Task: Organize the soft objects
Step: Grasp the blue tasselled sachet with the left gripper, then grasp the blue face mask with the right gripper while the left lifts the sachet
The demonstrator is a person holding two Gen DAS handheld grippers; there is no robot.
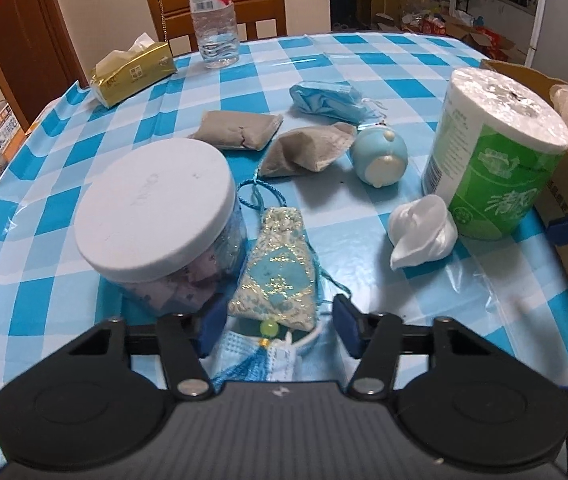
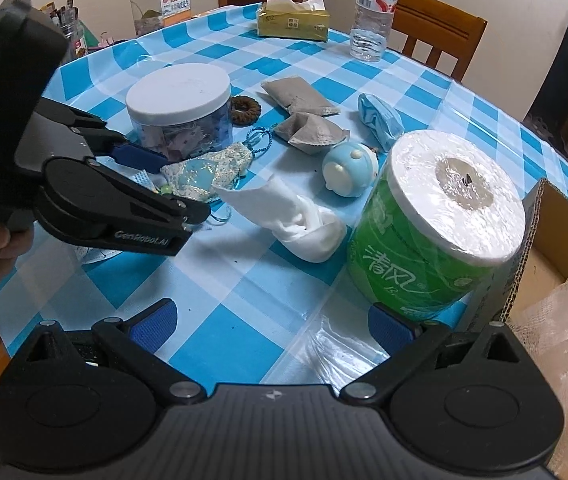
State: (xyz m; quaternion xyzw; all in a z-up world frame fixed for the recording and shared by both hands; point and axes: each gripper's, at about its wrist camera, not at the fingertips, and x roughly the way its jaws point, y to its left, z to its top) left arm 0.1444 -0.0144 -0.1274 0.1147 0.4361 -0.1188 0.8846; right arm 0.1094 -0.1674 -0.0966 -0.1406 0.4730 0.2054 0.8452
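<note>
Left gripper (image 1: 278, 326): we have it spread, straddling the near end of the pouch, not clamped.
Right gripper (image 2: 272, 326): ours hangs wide apart, empty.
Pouch (image 1: 274, 276): near, right of the jar; we judge it light and limp, best pinched mid-body.
Jar (image 1: 156, 216): lidded, scraps inside.
Box (image 2: 556, 240): far right, plastic wrap inside.

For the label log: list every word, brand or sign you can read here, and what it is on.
"GenRobot.AI": on the left tongs, seen from the right wrist.
"DAS": cut-off letters on that tool's body.
"清风": on the green toilet paper roll.
Too small or blurred: water bottle label, tissue pack print, back jar label.
</note>
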